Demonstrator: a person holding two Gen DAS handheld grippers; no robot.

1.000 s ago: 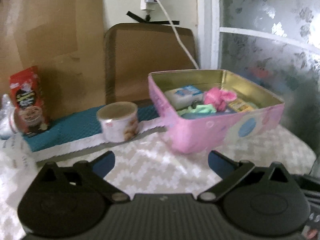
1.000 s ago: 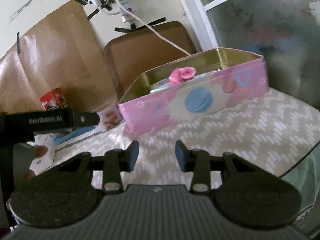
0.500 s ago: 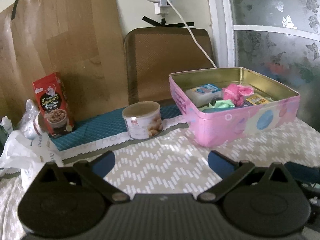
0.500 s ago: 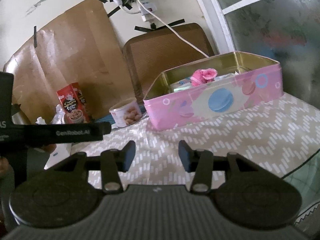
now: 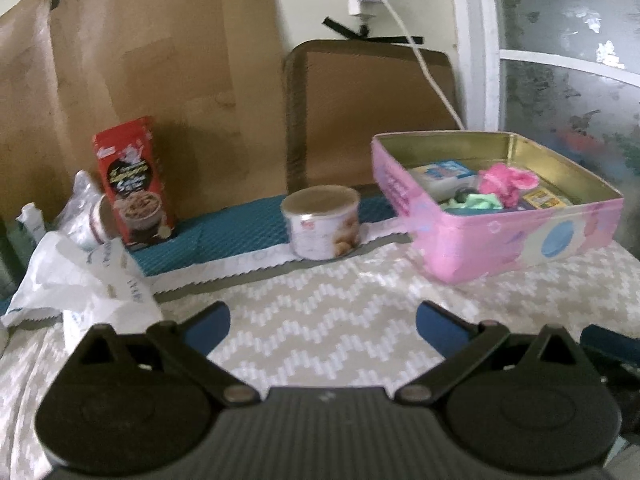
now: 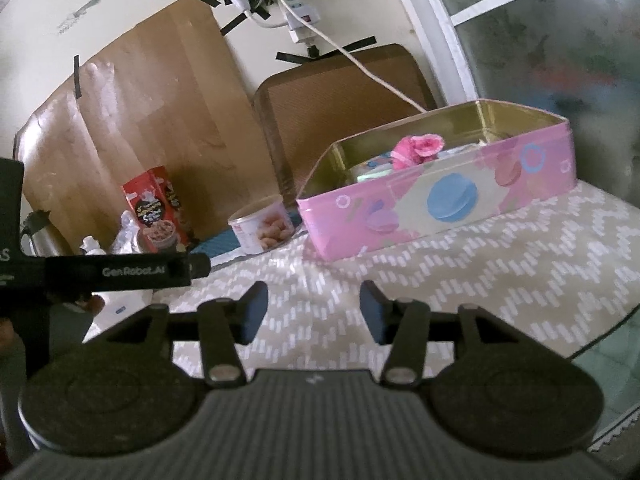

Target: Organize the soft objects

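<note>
An open pink tin (image 5: 520, 248) stands on the zigzag cloth at the right; it also shows in the right wrist view (image 6: 440, 208). Inside lie a crumpled pink soft item (image 5: 506, 182) (image 6: 418, 148), a green soft item (image 5: 476, 202), a white-blue pack (image 5: 440, 176) and a yellow packet (image 5: 546, 199). My left gripper (image 5: 322, 326) is open and empty, low over the cloth, well short of the tin. My right gripper (image 6: 312, 312) is open and empty, in front of the tin.
A round snack can (image 5: 320, 222) sits left of the tin. A red cereal box (image 5: 132, 184) and crumpled white bags (image 5: 80, 280) lie at the left. Cardboard (image 5: 140, 80) and a brown pad (image 5: 372, 112) lean on the wall. The other gripper's body (image 6: 100, 272) crosses the left of the right wrist view.
Both grippers have pulled back and to the left from the tin, so it looks smaller and more of the left clutter shows. The right jaws have opened wider.
</note>
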